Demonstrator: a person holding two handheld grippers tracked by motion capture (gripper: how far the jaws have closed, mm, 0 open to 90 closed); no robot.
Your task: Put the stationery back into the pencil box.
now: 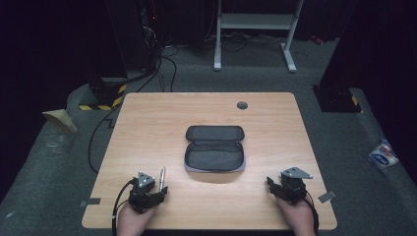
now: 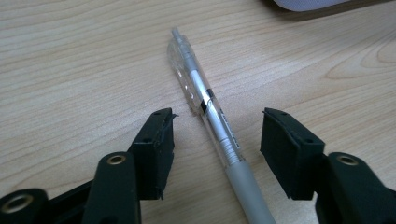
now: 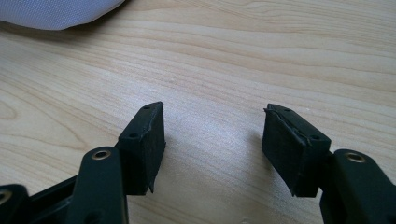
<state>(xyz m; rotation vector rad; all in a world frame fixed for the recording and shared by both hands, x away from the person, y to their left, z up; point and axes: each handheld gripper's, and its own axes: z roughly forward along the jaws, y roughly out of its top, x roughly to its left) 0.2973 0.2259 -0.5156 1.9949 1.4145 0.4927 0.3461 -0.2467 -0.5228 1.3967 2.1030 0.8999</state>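
A light wooden worktop (image 1: 147, 123) carries a dark zippered pouch (image 1: 215, 148) lying opened flat at its middle, well clear of every edge, with bare wood on all sides of it. The left tongs (image 1: 158, 191) sit low near the front edge on the left, held in a hand (image 1: 133, 220) coming in from below; their jaws stand wide apart, one on each side of a clear-barrelled pen (image 2: 205, 105) with a grey grip that lies flat on the wood between them, neither pad touching it. The pen points away toward the pouch, whose pale edge shows at the top of the left gripper view. The right tongs (image 1: 272, 185) rest near the front edge on the right, jaws equally wide with nothing between them but bare wood. A small grey grommet (image 1: 242, 105) sits near the far edge.
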